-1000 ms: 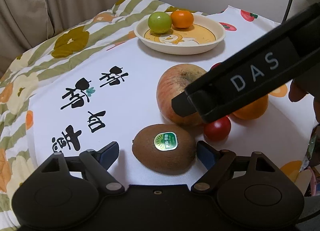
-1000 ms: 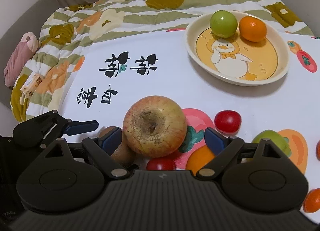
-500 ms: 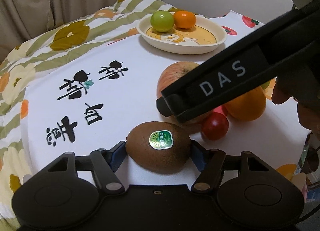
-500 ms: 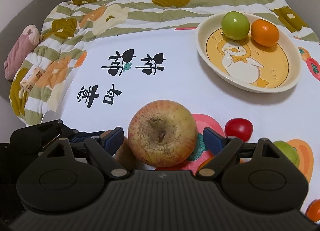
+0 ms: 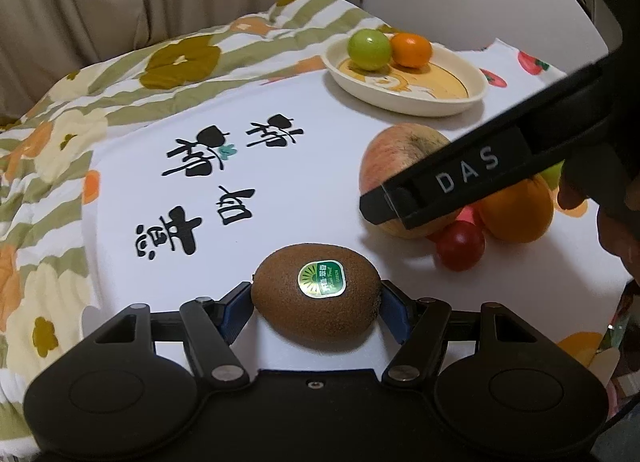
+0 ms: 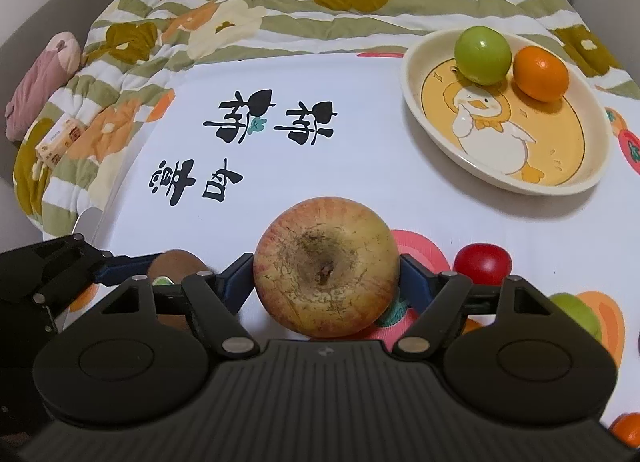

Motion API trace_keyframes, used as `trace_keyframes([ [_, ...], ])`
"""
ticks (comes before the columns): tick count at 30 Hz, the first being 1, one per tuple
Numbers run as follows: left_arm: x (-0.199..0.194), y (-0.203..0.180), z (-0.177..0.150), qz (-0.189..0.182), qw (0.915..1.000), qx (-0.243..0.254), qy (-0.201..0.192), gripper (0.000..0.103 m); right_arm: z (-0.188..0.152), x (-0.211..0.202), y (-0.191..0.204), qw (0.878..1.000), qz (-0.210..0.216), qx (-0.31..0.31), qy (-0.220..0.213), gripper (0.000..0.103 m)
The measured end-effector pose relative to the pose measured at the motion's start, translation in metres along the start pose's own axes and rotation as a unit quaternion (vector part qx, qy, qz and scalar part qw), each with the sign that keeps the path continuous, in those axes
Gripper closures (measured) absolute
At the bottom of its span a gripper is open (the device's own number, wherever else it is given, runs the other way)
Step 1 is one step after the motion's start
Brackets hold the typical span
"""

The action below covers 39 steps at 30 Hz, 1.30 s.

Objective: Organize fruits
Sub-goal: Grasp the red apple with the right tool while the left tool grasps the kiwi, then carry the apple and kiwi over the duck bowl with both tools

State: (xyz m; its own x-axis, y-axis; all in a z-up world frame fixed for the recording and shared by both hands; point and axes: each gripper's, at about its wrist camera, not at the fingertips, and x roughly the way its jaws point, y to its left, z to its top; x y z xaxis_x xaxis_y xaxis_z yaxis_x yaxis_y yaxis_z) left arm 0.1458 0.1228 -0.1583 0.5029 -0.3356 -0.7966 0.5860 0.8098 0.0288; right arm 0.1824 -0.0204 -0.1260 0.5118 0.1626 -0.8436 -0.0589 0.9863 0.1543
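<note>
On the white printed cloth (image 6: 400, 189) spread over a striped, flowered quilt (image 6: 320, 13), I work both tongs among the fruit. My left tongs (image 5: 316, 308) pinch a brown kiwi (image 5: 316, 294) with a green sticker, blue pads touching each end of it, near the cloth's near edge. My right tongs (image 6: 326, 282) have just been closing and now clasp a large red-yellow apple (image 6: 326, 266), a blue pad (image 6: 234, 282) touching each flank, its dimpled end facing the camera. From the left wrist view the right tongs' black arm, lettered DAS, crosses in front of the apple (image 5: 400, 157). Just beside the apple sit a cherry tomato (image 5: 460, 246) and an orange (image 5: 516, 209), the tomato touching the orange's lower side; a second cherry tomato (image 6: 482, 264) shows in the right wrist view on the apple's right, and a green fruit (image 6: 576, 310) lies partly hidden behind the tongs' right housing. Toward the cloth's far right corner stands a cream dish (image 6: 416, 101) painted with a duck, holding a green fruit (image 6: 482, 55) and a small orange (image 6: 540, 73) that touch each other at its far rim. Black calligraphy (image 6: 272, 121) marks the cloth's middle. At the quilt's left edge lie a pink bundle (image 6: 40, 93) and a small packet (image 6: 60, 141).
</note>
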Motion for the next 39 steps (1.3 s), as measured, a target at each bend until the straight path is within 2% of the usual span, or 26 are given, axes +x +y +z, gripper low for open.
trace_keyframes([
  [5, -0.013, 0.0, 0.003, 0.007, 0.9999, -0.008, -0.013, 0.032, 0.002, -0.005, 0.001, 1.0, 0.001, -0.005, -0.008, 0.012],
  [11, -0.033, 0.0, 0.016, 0.02, 0.999, -0.026, -0.031, 0.032, 0.009, -0.03, -0.003, 0.999, 0.009, -0.01, -0.029, 0.012],
  [18, -0.057, -0.011, 0.039, 0.052, 0.9964, -0.049, -0.047, 0.032, 0.025, -0.064, -0.019, 0.998, 0.026, -0.016, -0.052, 0.012],
  [28, -0.075, -0.046, 0.095, 0.086, 0.9898, -0.088, -0.072, 0.032, 0.056, -0.108, -0.087, 0.995, 0.03, -0.041, -0.081, 0.012],
  [33, -0.064, -0.068, 0.125, 0.091, 0.9885, -0.089, -0.083, 0.032, 0.071, -0.117, -0.128, 0.994, 0.028, -0.057, -0.089, 0.012],
  [39, -0.038, -0.089, 0.157, 0.088, 0.9887, -0.089, -0.083, 0.032, 0.09, -0.109, -0.17, 0.992, 0.025, -0.083, -0.089, 0.012],
])
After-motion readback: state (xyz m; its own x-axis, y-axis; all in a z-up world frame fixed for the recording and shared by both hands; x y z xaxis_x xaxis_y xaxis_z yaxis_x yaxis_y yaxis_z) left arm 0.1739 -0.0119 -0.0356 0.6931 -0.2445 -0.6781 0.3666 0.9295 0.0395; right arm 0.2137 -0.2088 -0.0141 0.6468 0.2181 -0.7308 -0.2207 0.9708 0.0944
